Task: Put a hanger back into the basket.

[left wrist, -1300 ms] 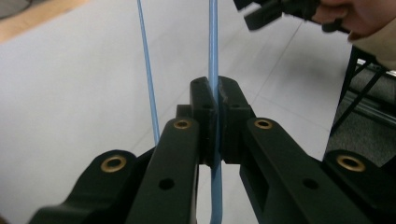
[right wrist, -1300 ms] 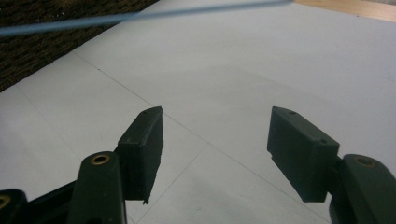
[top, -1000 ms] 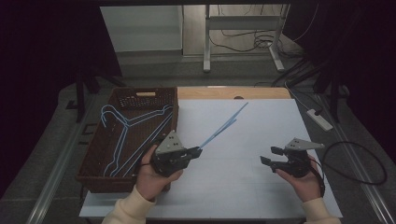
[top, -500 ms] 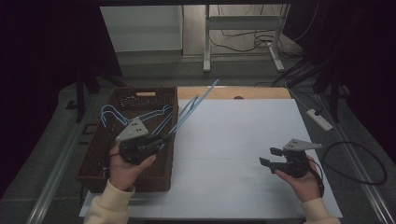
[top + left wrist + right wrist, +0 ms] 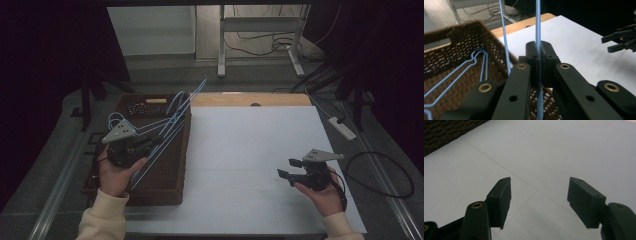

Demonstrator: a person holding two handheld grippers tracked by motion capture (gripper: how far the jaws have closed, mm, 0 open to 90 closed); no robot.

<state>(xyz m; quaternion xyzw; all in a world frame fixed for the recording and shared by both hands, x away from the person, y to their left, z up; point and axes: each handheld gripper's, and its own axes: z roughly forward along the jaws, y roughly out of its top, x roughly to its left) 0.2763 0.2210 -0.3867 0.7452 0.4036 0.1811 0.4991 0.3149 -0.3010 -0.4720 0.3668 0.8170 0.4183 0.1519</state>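
Note:
In the high view my left gripper [image 5: 150,145] hovers over a brown wicker basket [image 5: 167,192] at the table's left. It is shut on a blue wire hanger [image 5: 176,120], which slants up and to the right past the basket's far corner. In the left gripper view the jaws [image 5: 539,50] pinch one wire of that hanger [image 5: 538,22], and its second wire runs just to the left. Another blue hanger [image 5: 461,70] lies inside the basket. My right gripper [image 5: 286,167] [image 5: 539,195] stands open low over the white sheet [image 5: 549,150], nothing between its fingers.
The white sheet [image 5: 250,150] covers the table right of the basket, with a bare wooden strip [image 5: 280,100] at its far edge. A power strip [image 5: 342,127] and a looped cable [image 5: 380,175] lie on the floor at the right. My right gripper [image 5: 621,41] appears far off in the left gripper view.
My left hand has carried the blue hanger leftward from above the white sheet to above the basket. The right hand has kept still.

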